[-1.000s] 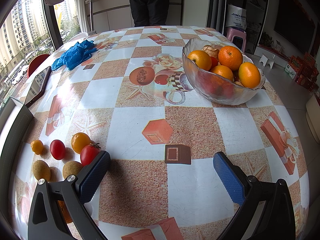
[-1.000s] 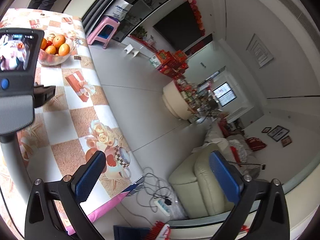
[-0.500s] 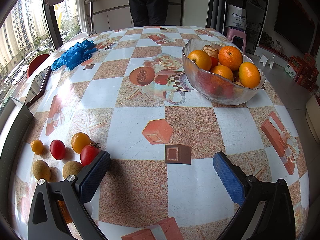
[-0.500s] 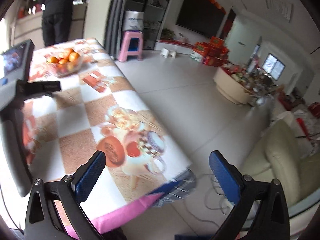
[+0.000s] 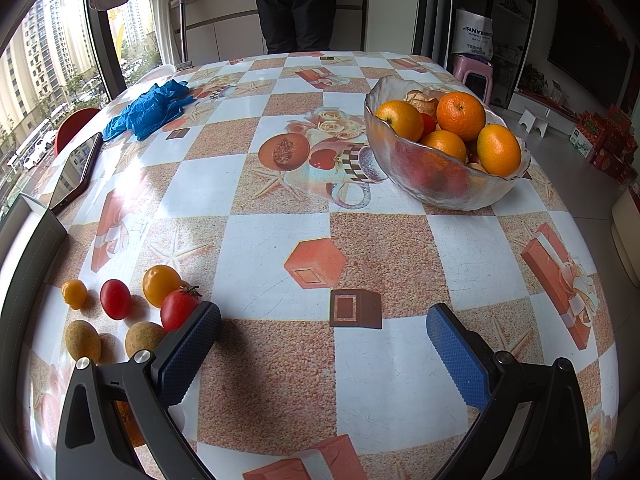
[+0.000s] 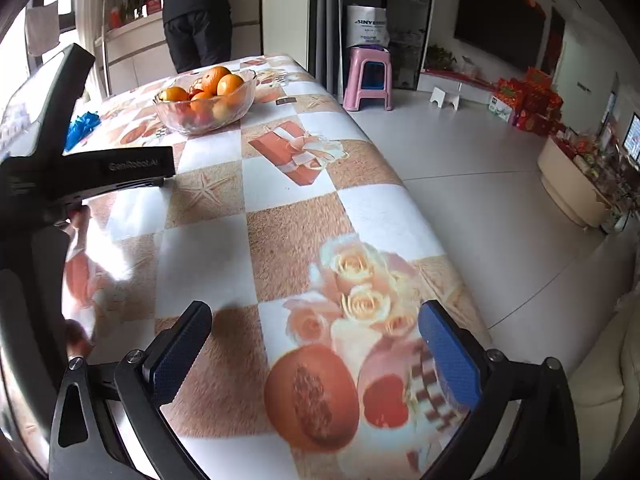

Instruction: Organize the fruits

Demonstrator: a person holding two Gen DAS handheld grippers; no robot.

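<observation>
A glass bowl point(image 5: 440, 184) holding several oranges stands at the far right of the table; it also shows in the right wrist view point(image 6: 188, 122). Loose small fruits lie at the near left: a red tomato point(image 5: 178, 307), a yellow tomato point(image 5: 160, 282), a red one point(image 5: 115, 298), a small yellow one point(image 5: 74, 293) and two brown kiwis point(image 5: 82, 339). My left gripper point(image 5: 322, 332) is open and empty, low over the table just right of these fruits. My right gripper point(image 6: 314, 338) is open and empty over the table's near right part.
Blue gloves point(image 5: 148, 110) and a tablet point(image 5: 76, 170) lie at the far left. A person point(image 5: 296, 4) stands beyond the table. The left gripper's body point(image 6: 60, 176) fills the right wrist view's left side. A pink stool point(image 6: 370, 76) stands on the floor beyond the table's right edge.
The right gripper has swung from facing the room and floor to facing along the table toward the bowl. The left gripper has not moved.
</observation>
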